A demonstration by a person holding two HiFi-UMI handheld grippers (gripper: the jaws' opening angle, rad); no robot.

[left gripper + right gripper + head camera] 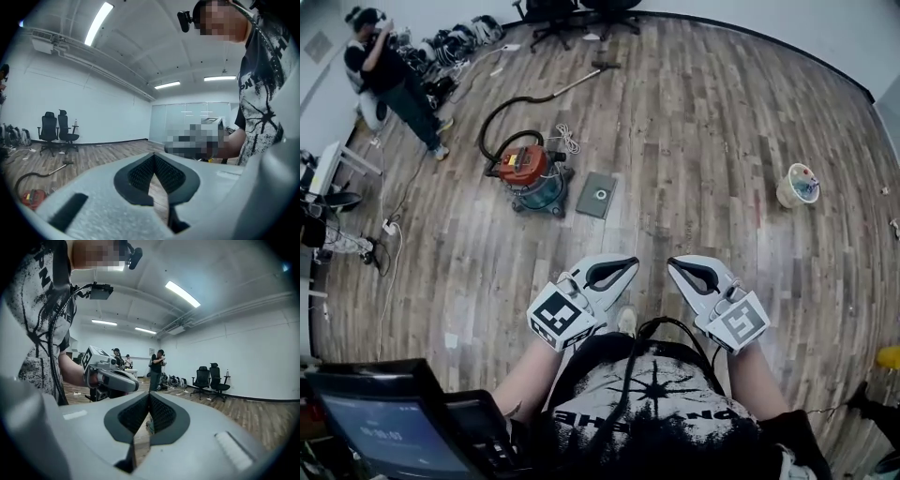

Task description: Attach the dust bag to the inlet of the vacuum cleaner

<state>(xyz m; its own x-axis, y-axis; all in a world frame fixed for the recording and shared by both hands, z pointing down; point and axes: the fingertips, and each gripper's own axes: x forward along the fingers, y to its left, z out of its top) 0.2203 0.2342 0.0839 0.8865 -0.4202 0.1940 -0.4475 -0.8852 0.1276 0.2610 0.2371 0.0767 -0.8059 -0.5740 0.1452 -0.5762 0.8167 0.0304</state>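
Fingers point(138, 174) on my left gripper point(153, 158) are clenched tip to tip, with nothing caught between them. The right gripper point(149, 395) has its fingers point(164, 413) pressed together the same way, also empty. From the head view I see both grippers held out in front of my operator's chest, angled in toward each other but not touching.

Well ahead of them, the dust bag point(597, 195) lies flat on the wooden floor point(694, 122). It is a grey square with a round hole, just beside the vacuum cleaner point(530, 173) on its right. The vacuum has a red top, and its black hose point(502, 117) loops away behind it.

Further out, a small white tub point(797, 185) sits on the floor to the right. A person point(394, 80) stands at the far left, and office chairs point(581, 14) stand by the far wall.
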